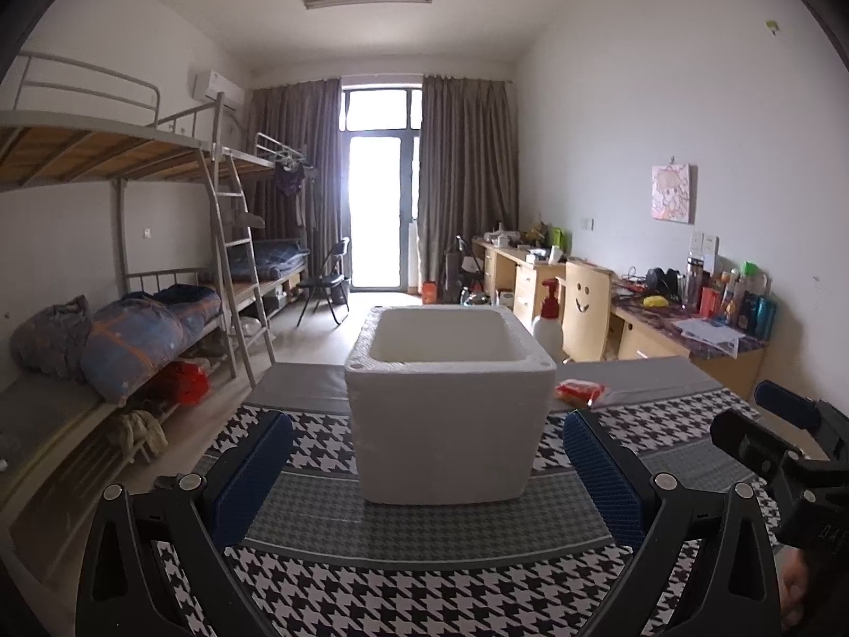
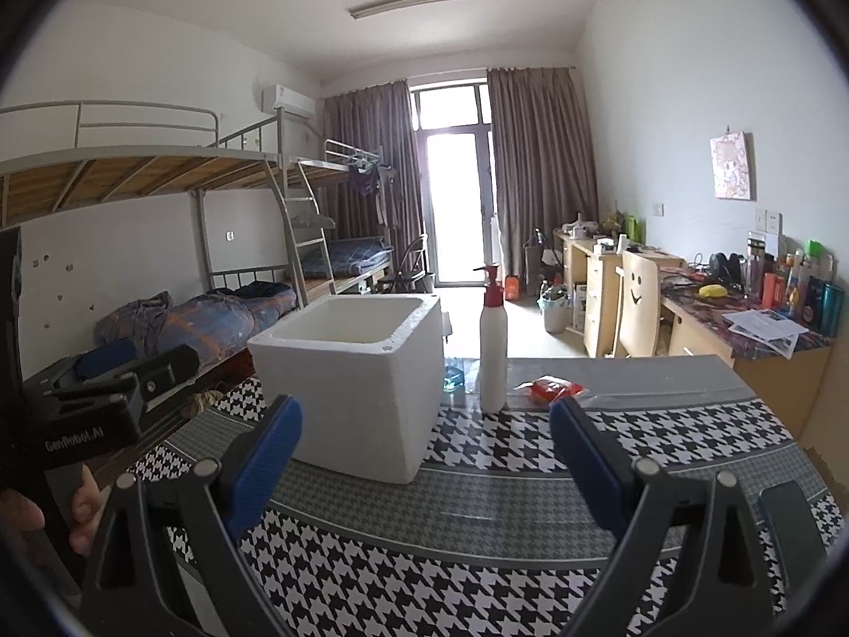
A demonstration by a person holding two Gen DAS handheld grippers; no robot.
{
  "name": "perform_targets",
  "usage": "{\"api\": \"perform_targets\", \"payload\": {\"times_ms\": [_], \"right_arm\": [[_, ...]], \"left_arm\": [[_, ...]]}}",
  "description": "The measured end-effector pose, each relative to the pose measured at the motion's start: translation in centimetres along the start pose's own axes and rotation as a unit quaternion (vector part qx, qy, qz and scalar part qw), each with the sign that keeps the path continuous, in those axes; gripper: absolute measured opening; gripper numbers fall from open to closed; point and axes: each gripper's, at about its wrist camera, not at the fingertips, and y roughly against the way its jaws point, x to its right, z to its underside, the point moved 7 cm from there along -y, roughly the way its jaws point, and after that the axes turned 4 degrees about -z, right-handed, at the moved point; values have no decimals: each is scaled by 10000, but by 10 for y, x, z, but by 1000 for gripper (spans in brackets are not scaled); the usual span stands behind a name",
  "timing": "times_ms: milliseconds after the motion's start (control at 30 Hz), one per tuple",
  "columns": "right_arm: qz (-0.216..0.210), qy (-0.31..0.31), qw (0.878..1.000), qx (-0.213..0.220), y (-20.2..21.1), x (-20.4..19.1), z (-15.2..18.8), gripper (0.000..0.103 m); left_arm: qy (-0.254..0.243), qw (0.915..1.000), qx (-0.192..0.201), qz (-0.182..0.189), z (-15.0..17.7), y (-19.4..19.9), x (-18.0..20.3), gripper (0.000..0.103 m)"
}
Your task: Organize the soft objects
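Both claws, left (image 1: 427, 472) and right (image 2: 424, 456), spread wide, holding nothing. Red soft packet (image 2: 554, 388) sits on tabletop (image 2: 477, 509) beside foam box (image 2: 355, 393); box contents not visible. Progress unclear.

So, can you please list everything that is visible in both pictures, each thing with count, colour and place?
foam box: one, white, open top, on the patterned table cover
table cover: one, black and white houndstooth with grey bands, over the table
packet: one, red, on the table to the right of the box
pump bottle: one, white with red top, upright beside the packet
bunk beds: two, grey metal frames, along the left wall
bedding: blue patterned, on the lower bunk
desks: light wood, along the right wall, cluttered
chair: one, light wood with a smiling face
curtains: grey-brown, beside the window door
left gripper: blue pads, open, facing the box
right gripper: blue pads, open
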Motion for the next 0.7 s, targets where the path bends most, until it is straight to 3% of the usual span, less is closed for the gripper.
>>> {"api": "perform_targets", "payload": {"times_ms": [700], "right_arm": [[154,50,9991,388,17,2,23,96]], "left_arm": [[-56,9998,19,165,29,1,9,102]]}}
